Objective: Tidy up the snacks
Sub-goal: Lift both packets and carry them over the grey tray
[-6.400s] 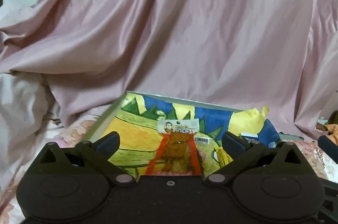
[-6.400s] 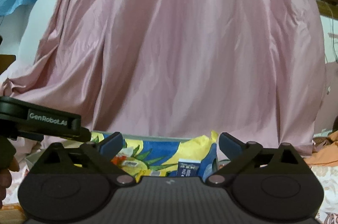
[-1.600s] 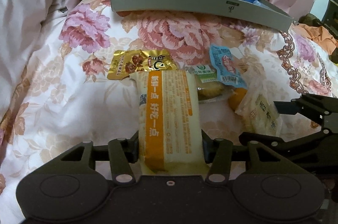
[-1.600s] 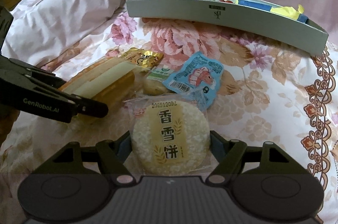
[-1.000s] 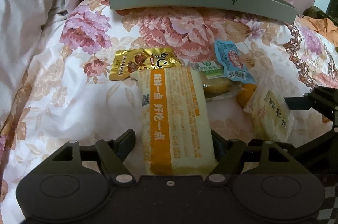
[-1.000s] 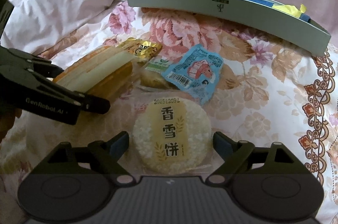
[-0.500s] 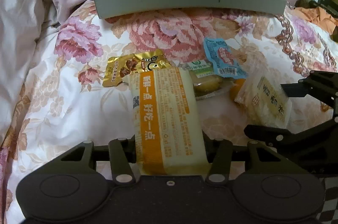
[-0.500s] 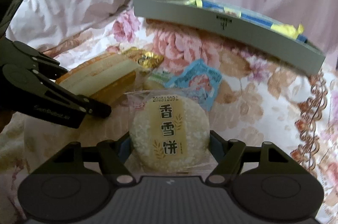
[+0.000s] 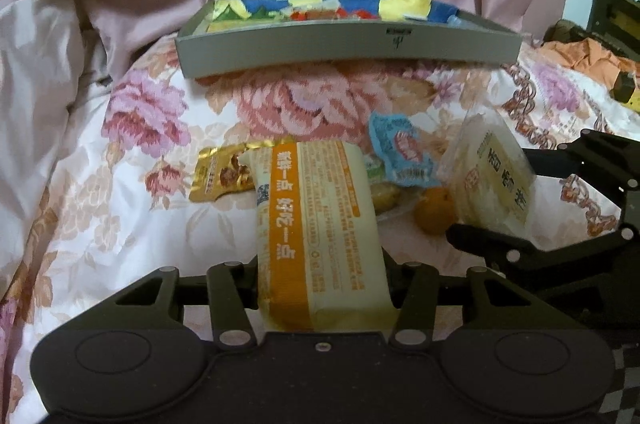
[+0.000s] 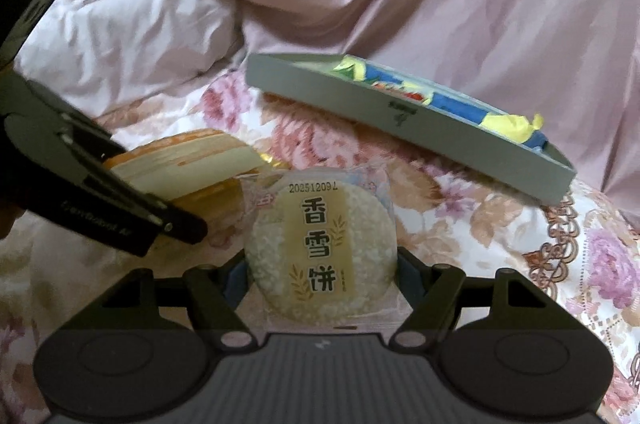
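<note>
left gripper (image 9: 320, 276) clamped, right gripper (image 10: 320, 276) clamped

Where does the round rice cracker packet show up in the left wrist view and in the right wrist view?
Left wrist view: the round rice cracker packet is at right of centre, seen edge-on and tilted, held by the right gripper.
Right wrist view: it sits bottom centre, between that gripper's jaws.
Shared landmark: the grey tray beyond it on the floral bedspread.

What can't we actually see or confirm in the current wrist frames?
- Tray contents: both views, near wall hides most; right view blurred.
- Green-labelled packet: left view, covered by orange-striped bread pack and blue packet.
- Round orange item: left view, too small to identify.
- Loose snacks: right view, hidden behind rice cracker.
</note>
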Demonstrator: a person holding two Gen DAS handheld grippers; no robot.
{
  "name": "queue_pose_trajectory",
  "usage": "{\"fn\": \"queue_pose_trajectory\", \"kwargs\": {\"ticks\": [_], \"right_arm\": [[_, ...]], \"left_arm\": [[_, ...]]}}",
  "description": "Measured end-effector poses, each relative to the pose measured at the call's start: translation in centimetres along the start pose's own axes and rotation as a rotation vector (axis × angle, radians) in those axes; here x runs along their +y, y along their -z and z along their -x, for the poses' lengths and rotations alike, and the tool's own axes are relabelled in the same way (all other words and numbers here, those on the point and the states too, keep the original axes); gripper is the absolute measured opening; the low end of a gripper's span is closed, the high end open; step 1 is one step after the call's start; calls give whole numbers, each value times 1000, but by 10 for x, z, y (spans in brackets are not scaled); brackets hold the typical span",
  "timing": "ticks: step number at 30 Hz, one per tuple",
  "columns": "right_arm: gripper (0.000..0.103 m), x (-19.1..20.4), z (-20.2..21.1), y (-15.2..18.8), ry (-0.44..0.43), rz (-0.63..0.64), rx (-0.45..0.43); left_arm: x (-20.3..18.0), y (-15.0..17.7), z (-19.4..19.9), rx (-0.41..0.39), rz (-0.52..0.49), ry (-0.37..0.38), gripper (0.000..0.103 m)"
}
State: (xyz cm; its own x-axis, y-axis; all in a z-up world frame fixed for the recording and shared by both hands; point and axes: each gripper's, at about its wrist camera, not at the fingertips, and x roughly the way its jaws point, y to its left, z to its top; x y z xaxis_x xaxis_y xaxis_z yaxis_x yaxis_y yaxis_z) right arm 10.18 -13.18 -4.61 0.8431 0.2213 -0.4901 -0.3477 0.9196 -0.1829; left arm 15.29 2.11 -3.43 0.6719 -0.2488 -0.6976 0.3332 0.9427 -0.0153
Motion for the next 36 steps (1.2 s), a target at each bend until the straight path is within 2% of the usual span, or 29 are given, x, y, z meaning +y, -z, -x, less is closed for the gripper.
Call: {"fn": "queue_pose_trajectory", "kwargs": {"ticks": [12,20,27,32,36], "right_arm": [[76,-7,13,-4,48,-8,-121],[76,-17,15,-16,116,14,-230],[76,-39,6,-30,170,3,-341],[77,-66,-3,-39,216,-84,-371],[77,-84,-10,-45,251,-138,-406]], "left_arm": [[-5,-4,20,-156,17,23,52],[-5,-20,34,-255,63,-10,52],[-4,-59,34,-350,126,-57,52],[-1,-92,26,-398,214,-88,52],[-2,-119,16,-421,228,-137,52]]}}
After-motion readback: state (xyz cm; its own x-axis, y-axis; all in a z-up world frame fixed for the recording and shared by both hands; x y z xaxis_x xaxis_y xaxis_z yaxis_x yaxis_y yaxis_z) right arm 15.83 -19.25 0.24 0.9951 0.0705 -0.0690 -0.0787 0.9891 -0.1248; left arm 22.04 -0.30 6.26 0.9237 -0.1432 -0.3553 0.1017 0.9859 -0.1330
